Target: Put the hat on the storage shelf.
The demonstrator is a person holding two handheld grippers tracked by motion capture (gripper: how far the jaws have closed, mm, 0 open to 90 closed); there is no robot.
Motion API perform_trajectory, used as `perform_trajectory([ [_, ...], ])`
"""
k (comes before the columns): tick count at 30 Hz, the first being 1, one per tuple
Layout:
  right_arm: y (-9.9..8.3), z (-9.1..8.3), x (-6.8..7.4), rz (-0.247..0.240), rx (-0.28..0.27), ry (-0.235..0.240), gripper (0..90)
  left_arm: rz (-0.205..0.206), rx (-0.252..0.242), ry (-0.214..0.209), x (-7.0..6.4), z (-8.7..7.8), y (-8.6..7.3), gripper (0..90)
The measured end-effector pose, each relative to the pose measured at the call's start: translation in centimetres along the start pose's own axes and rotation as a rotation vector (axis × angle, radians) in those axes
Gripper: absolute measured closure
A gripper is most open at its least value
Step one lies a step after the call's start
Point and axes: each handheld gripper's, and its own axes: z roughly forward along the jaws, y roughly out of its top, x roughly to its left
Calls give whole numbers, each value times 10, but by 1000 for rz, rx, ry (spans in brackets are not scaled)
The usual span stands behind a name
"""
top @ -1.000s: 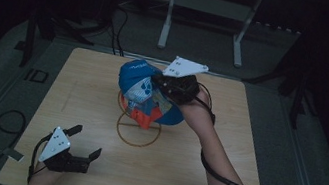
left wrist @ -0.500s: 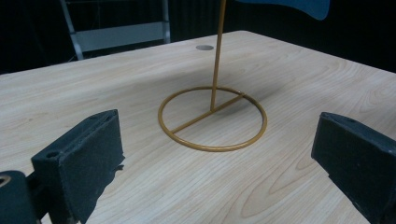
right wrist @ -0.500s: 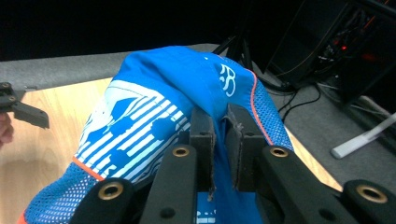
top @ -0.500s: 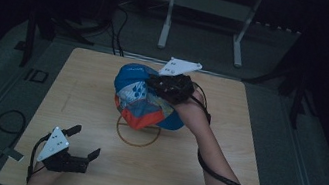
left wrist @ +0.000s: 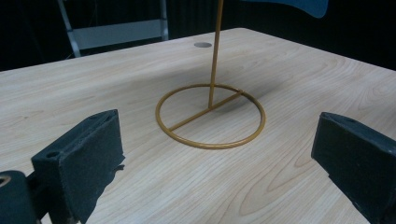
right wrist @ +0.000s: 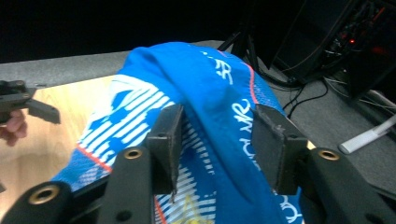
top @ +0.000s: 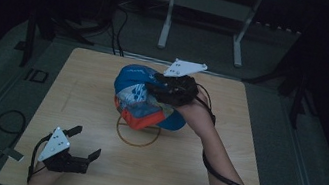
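- Blue cap (top: 144,96) seen at centre of the high view, above the gold wire stand (top: 137,133); white panels and orange trim showing on its lower side, brim pointing toward lower right of frame.
- Compared with a second ago: cap shifted toward upper left of frame and turned, crown now facing more upward; orange underside less exposed than before.
- Right gripper (top: 160,92) at centre of the high view, clamped on a fold of the cap's crown; in the right gripper view, blue fabric (right wrist: 219,107) bunched between the two black jaws, touching both.
- Right gripper moved slightly toward the top of the frame since the earlier pictures, white plate still uppermost.
- Left gripper (top: 85,147) at lower left of the high view, resting near the front edge of the wooden table (top: 246,136); jaws wide apart, holding nothing; position unchanged from earlier frames.
- Left gripper view: stand's ring base (left wrist: 210,116) flat on the table at centre frame, thin upright rod rising from its crossbar; cap brim edge (left wrist: 299,5) at top right of frame.
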Motion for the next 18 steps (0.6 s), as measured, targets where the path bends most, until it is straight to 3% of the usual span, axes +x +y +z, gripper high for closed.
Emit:
perform_trajectory([
  [5,0,-7,2,-14,-15,3,471,-4,0,2,1,0,0,24],
  [11,-2,-16,0,6,-40,-5,403,-5,2,4,1,0,-1,24],
  [18,-15,-32,-9,54,-64,10,261,-9,4,4,2,0,-3,24],
])
